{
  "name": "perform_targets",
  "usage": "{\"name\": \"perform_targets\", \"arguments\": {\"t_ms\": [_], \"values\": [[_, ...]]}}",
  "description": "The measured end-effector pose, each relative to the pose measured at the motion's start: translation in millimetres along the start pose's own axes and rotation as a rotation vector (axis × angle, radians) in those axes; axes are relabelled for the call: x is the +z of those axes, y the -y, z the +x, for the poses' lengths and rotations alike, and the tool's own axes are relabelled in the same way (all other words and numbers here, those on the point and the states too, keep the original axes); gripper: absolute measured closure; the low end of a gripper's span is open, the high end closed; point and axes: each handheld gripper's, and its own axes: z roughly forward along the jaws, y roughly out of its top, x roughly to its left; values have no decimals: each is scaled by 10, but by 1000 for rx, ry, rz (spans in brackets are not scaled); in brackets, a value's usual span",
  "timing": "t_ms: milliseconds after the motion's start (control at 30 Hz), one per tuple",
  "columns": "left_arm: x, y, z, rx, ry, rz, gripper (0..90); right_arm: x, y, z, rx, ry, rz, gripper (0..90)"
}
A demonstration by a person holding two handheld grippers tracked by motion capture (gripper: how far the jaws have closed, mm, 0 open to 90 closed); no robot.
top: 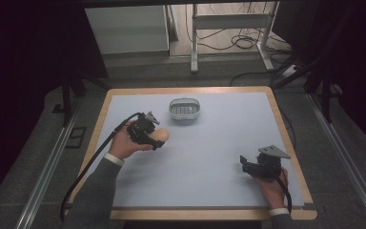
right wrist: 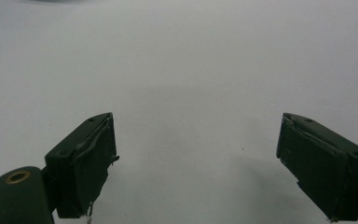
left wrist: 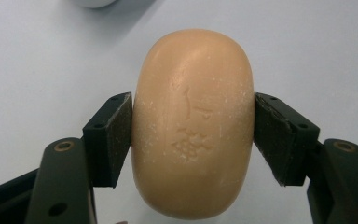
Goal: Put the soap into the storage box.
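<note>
Tan soap (left wrist: 193,123) clamped in left hand-held gripper (left wrist: 193,135); right hand-held gripper (right wrist: 196,163) open; dish (top: 184,109) beyond.

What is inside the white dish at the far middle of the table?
The dish shows a ribbed or slotted floor and nothing resting on it. The near inner wall is hidden by its rim. The soap bar sits clamped in the left gripper, short of the dish.
</note>
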Motion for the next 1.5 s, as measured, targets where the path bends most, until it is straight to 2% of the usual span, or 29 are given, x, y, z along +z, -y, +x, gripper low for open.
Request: {"name": "perform_targets", "arguments": {"t_ms": [233,800,1500], "values": [[6,-62,35,1,-3,2,327,0,0,-2,1,0,0,120],[45,-264,62,31,-5,13,327,2,0,-3,0,0,1,120],[119,-481,160,32,-15,20,327,2,0,-5,4,0,0,120]]}}
